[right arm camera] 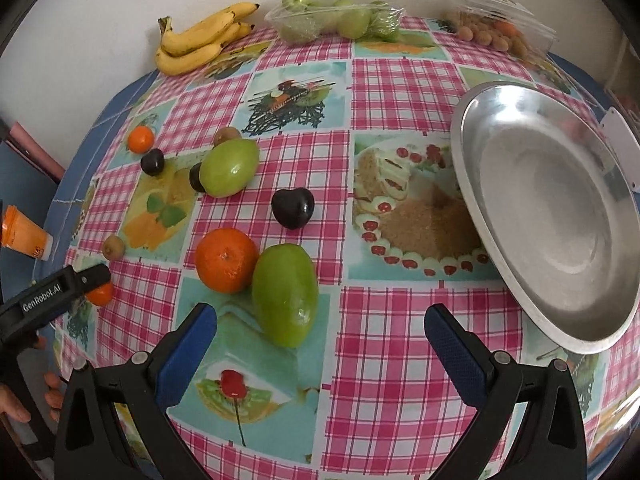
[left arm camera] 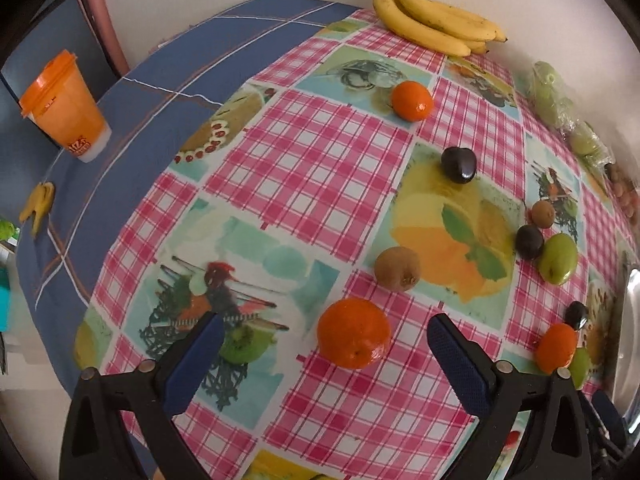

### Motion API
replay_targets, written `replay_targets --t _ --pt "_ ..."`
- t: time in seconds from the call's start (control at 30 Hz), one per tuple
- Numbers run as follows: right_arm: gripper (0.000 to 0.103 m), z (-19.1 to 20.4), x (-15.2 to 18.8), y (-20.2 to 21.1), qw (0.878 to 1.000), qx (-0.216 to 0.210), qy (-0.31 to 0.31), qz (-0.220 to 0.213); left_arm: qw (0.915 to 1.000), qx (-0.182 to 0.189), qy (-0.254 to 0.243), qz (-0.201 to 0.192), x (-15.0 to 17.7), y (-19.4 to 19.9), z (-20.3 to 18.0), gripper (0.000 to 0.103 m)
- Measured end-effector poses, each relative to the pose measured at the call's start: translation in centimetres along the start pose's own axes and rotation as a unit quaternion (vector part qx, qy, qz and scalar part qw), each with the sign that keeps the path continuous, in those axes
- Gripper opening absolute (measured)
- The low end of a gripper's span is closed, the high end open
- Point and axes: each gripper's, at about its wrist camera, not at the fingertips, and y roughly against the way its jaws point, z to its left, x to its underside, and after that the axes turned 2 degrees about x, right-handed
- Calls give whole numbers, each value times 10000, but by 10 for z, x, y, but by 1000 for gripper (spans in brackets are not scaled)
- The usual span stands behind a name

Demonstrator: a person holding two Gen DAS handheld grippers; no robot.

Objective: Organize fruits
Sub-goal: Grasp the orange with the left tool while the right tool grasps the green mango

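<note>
Two grippers: left and right are hovering wide open, holding nothing.
Fruit: lying loose on cloth; orange between left fingers.
Plate: sitting bare at right.
Risk: round orange is likely rolling away if nudged by one finger first.

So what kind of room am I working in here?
Probably a home dining or kitchen table: a fruit-print checked tablecloth, loose bananas by a plain wall, and a metal serving tray.
</note>
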Motion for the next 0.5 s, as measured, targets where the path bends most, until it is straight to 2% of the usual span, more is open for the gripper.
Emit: replay_targets --t 0.1,0.13,0.2,0.27,0.37,0.5 --pt "103 4 -1 2 9999 52 116 -84 9999 118 -1 59 0 -3 0 89" --pt "101 5 -2 3 9998 66 150 -116 9999 134 2 80 -1 -4 0 88" --pt "93 8 -2 2 9997 55 203 -127 9998 178 46 112 -2 -6 1 87" --pt "77 9 -2 1 9997 10 227 -81 9997 208 82 126 -2 -7 1 83" --pt "62 12 -3 -4 9996 -47 263 5 9996 247 8 101 -1 -6 -2 78" --pt "48 14 -3 -7 9996 -69 281 74 9994 295 -46 161 0 -9 -6 65"
